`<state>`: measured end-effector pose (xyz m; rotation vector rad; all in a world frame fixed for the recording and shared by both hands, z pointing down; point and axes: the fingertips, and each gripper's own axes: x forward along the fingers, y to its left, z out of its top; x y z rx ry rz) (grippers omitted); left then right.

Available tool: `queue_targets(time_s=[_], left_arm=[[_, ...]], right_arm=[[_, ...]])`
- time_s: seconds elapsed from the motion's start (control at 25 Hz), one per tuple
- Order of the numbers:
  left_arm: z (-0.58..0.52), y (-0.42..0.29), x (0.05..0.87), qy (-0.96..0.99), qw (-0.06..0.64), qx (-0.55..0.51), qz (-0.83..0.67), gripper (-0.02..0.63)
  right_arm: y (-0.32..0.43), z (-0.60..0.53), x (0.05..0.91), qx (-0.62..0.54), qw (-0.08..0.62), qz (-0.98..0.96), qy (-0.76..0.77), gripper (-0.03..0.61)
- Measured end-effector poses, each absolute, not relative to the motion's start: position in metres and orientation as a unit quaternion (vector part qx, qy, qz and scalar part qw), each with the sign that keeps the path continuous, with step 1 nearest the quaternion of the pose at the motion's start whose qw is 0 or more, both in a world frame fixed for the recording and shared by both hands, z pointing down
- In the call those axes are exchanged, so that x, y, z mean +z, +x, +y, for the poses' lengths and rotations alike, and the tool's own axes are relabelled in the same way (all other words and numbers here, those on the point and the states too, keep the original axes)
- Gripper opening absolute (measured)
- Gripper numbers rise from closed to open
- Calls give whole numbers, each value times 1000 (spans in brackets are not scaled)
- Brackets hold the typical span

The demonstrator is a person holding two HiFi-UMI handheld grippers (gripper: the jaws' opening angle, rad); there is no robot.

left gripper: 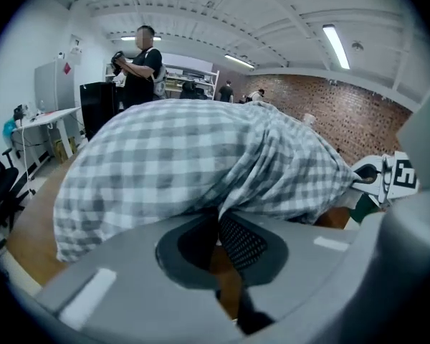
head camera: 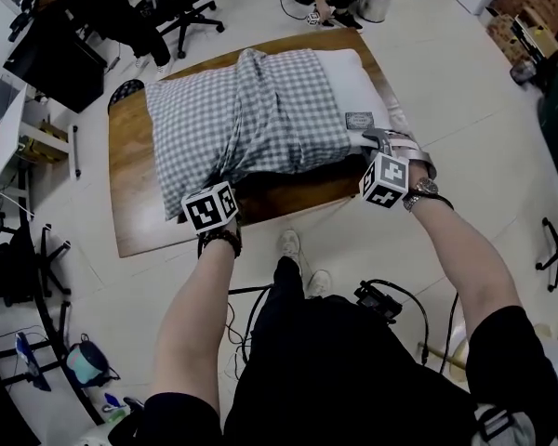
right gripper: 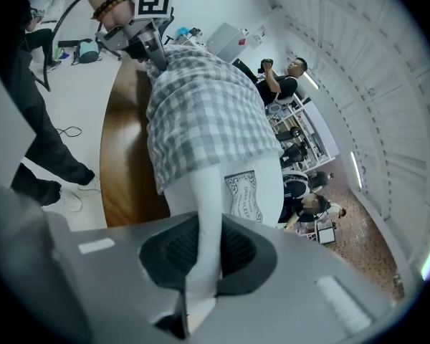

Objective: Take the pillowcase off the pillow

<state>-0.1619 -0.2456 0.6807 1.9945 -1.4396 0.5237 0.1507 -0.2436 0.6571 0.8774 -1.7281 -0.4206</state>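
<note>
Checked pillowcase (head camera: 251,119) on wood table (head camera: 130,165), covering most of pillow (head camera: 358,82); white end bared. Left gripper (left gripper: 218,221) clamped on pillowcase edge, right gripper (right gripper: 201,242) pinching pillow corner. Pull-off mostly left.

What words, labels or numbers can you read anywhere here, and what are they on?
Label on the white pillow: printed lines inside a frame, too blurred to read.
Marker cubes: black-and-white square patterns, no words.
Nothing else is readable.
</note>
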Motion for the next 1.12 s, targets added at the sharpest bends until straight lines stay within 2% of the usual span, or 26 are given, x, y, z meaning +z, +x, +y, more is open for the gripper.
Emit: queue_targets(time_s=[0.52, 0.92, 1.0, 1.12], left_arm=[[-243, -223, 666, 713, 329, 167, -597, 9], [-232, -248, 666, 704, 336, 173, -602, 9], [-229, -239, 663, 708, 336, 177, -596, 12], [-219, -223, 664, 721, 329, 194, -577, 31]], right_arm=[[195, -236, 632, -194, 538, -719, 395, 21], [205, -216, 645, -152, 525, -738, 396, 23], [200, -212, 648, -135, 513, -754, 387, 44], [196, -203, 649, -118, 496, -776, 371, 125]])
